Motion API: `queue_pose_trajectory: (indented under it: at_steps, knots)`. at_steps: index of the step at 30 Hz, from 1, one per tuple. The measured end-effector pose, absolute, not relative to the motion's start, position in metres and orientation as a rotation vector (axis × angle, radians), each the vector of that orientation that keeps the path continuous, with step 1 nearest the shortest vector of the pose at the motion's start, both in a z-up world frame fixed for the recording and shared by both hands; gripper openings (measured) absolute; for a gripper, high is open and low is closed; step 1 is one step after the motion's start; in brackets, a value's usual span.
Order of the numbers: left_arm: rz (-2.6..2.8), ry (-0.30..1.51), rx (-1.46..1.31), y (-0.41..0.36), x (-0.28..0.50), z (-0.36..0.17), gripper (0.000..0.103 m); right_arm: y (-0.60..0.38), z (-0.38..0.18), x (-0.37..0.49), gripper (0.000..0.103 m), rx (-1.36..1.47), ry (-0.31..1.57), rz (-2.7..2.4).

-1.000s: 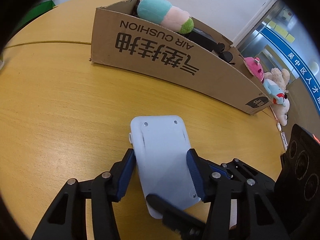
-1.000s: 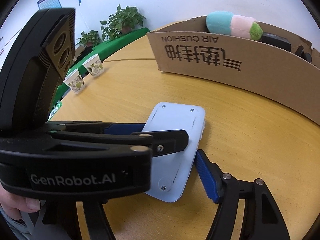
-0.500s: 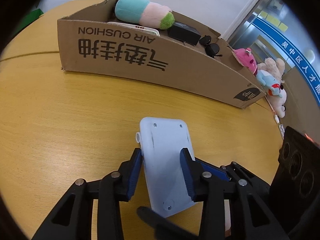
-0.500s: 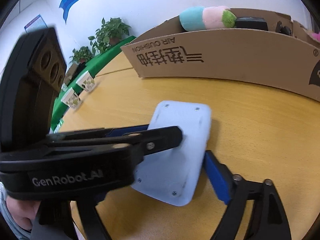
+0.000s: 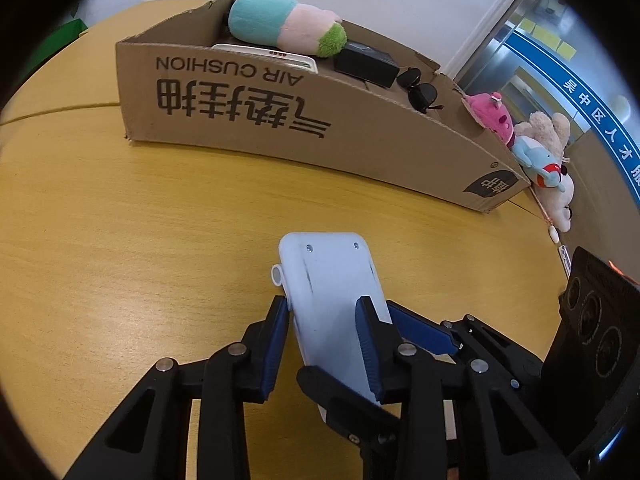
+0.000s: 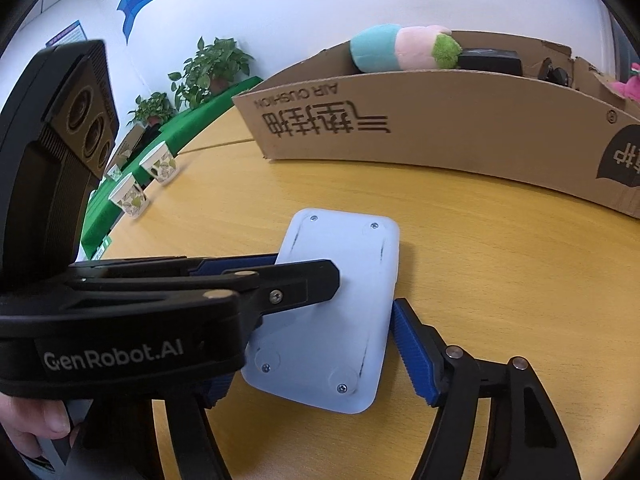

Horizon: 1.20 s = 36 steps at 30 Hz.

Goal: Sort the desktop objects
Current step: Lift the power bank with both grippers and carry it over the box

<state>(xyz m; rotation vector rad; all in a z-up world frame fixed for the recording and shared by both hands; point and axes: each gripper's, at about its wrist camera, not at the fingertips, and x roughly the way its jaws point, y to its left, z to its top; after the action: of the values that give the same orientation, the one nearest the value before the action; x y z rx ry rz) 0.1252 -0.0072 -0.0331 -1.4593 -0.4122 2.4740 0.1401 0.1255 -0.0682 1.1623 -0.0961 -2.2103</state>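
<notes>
A pale white flat device (image 5: 332,280) with rounded corners lies screw side up on the wooden table (image 5: 120,260). My left gripper (image 5: 324,316) reaches in from the left in the right wrist view, its jaws closing. One finger presses on top of the device (image 6: 344,280) and a blue pad (image 6: 240,261) sits under its raised left edge. My right gripper (image 6: 312,352) straddles the device across its width, jaws closing. Its right pad (image 6: 408,344) stands right at the device's edge; its left pad is mostly hidden behind the left gripper.
A long cardboard box (image 5: 280,120) stands behind, holding a teal and pink plush (image 5: 280,24), a black case (image 5: 366,64) and sunglasses (image 5: 418,88). Plush toys (image 5: 540,160) lie past its right end. Two paper cups (image 6: 160,166) stand at the far left. A hand (image 6: 36,428) grips the handle.
The left jaws have narrowed onto the device, which now tilts up on one side. The right jaws spread away from its edge, then came back close to it.
</notes>
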Motion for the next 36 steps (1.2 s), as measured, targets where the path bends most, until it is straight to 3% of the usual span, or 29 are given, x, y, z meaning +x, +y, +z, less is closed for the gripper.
queue_pose_trajectory:
  at_steps: [11,13,15,25,36]
  knots:
    - [2.481,-0.355,-1.294,0.021,0.092,0.021,0.031,0.15,-0.018,0.11,0.066,1.096,-0.118,-2.326]
    - [2.491,-0.342,-1.253,0.025,0.081,0.035,0.031,0.154,-0.003,0.1,0.061,1.068,-0.121,-2.368]
    - [2.492,-0.328,-1.208,0.027,0.069,0.05,0.031,0.159,0.013,0.087,0.049,1.046,-0.102,-2.408]
    - [2.474,-0.323,-1.127,0.034,-0.006,0.079,0.031,0.166,0.054,0.015,0.048,1.006,-0.121,-2.479]
    - [2.417,-0.322,-1.23,0.033,-0.109,0.061,0.031,0.163,0.042,-0.09,0.048,1.147,-0.159,-2.45]
